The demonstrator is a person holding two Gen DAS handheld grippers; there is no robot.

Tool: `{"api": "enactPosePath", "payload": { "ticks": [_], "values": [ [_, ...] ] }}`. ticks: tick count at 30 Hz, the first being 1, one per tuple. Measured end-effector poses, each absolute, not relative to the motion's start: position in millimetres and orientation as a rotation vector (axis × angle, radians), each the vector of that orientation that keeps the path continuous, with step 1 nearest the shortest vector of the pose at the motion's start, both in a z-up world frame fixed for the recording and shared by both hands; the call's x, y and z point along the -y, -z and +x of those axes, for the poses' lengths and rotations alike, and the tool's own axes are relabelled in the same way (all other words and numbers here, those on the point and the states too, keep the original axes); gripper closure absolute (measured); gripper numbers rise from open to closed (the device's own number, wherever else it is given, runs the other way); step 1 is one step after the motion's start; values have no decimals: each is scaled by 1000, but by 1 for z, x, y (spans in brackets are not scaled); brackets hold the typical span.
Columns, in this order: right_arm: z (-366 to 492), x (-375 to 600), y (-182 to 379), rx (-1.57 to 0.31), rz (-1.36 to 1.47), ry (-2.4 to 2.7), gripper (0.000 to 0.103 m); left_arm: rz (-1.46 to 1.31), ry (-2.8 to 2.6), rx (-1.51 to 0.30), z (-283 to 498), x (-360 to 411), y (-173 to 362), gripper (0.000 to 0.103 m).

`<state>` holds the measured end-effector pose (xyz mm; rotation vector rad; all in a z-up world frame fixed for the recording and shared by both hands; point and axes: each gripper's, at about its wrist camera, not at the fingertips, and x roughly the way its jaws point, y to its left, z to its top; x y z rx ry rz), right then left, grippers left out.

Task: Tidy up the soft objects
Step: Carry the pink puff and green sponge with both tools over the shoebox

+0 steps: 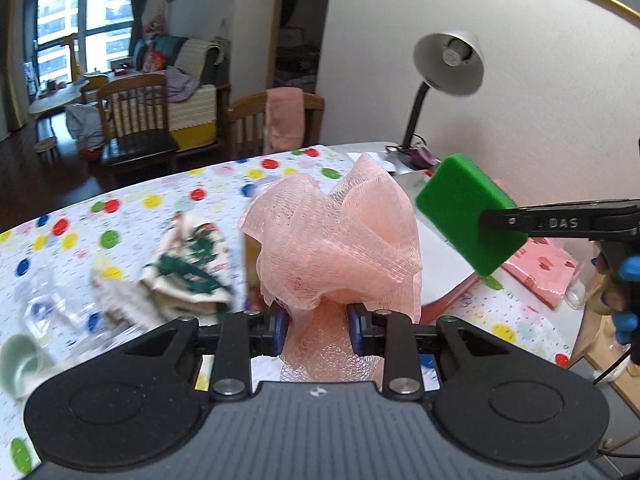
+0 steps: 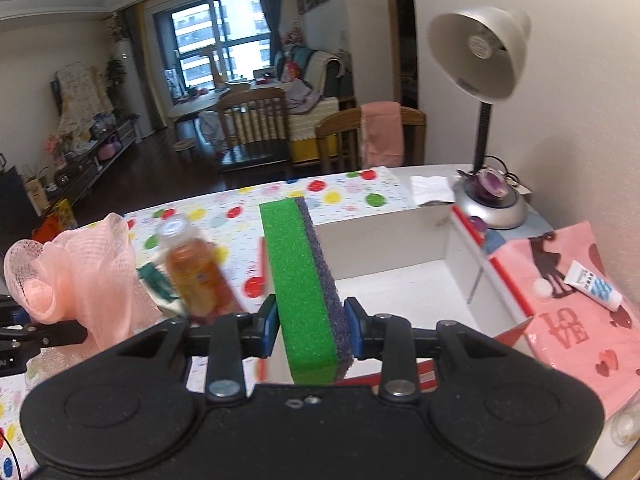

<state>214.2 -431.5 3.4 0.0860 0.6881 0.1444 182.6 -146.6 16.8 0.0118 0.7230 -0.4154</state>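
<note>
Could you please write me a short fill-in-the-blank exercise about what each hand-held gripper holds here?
1. The left hand-held gripper is shut on a pink mesh ____.
2. The right hand-held gripper grips a sponge whose larger layer is ____.
3. Ahead of the sponge sits an open white ____.
4. A desk lamp stands near the ____.

Missing words: bath pouf; green; box; wall

Bottle point(image 2: 198, 276) and patterned cloth point(image 1: 188, 268) blurred; mug point(image 1: 18, 364) cut off
</note>
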Motion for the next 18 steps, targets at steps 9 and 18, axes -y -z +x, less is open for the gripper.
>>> {"api": "enactPosePath", "payload": {
  "ticks": [9, 18],
  "values": [
    [254, 486, 17, -738, 127, -78, 70, 29, 468, -773, 241, 228, -14, 74],
    [297, 531, 50, -805, 99, -15, 70, 71, 474, -884, 312, 311, 14, 74]
  ]
}}
